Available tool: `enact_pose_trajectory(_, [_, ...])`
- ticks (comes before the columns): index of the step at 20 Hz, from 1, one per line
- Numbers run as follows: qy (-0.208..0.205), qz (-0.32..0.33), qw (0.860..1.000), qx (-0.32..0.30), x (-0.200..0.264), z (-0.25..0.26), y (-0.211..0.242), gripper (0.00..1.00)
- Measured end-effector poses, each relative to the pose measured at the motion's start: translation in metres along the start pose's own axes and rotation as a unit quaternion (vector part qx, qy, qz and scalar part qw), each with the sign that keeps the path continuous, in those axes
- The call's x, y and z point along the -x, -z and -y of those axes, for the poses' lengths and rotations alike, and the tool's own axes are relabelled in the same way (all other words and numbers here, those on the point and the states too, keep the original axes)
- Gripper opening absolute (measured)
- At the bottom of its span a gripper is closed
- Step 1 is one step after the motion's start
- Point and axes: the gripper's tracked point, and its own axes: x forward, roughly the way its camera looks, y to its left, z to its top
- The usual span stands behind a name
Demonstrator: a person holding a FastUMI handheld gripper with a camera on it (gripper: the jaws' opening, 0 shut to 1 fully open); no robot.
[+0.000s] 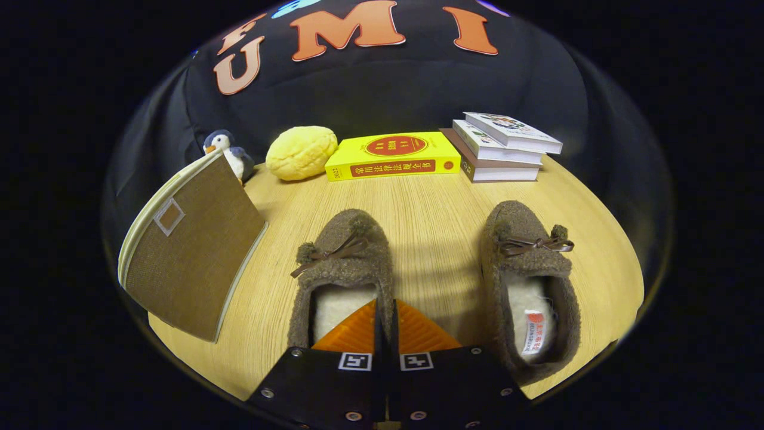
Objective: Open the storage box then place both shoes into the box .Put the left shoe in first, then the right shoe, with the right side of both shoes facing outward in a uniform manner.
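Two brown fuzzy slippers with small bows lie on the wooden table, toes pointing away from me. The left shoe is just ahead of my fingers, and its right wall runs under their tips. Off to the right of the fingers, the right shoe shows a label in its white lining. To the left of the left shoe stands the brown fabric storage box with its cream-edged lid down. My gripper is shut: the orange fingers meet with nothing visibly between them.
Along the back of the table stand a penguin plush, a yellow bun-shaped cushion, a yellow book lying flat and a stack of three books. Bare wood lies between the two shoes.
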Motion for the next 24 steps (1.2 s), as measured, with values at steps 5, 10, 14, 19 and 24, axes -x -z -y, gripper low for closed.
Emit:
enact_pose_trajectory(5, [0.022, 0.031, 0.999, -0.021, 0.034, -0.006, -0.036, 0.01])
enact_pose_trajectory(10, [0.045, 0.071, 0.995, -0.055, 0.08, -0.029, -0.084, 0.01])
enact_pose_trajectory(14, [0.053, 0.111, 0.991, -0.057, 0.11, -0.067, -0.124, 0.01])
enact_pose_trajectory(19, [0.036, 0.13, 0.989, -0.062, 0.137, -0.135, -0.148, 0.01])
enact_pose_trajectory(24, [0.02, 0.138, 0.989, -0.05, 0.14, -0.198, -0.154, 0.01])
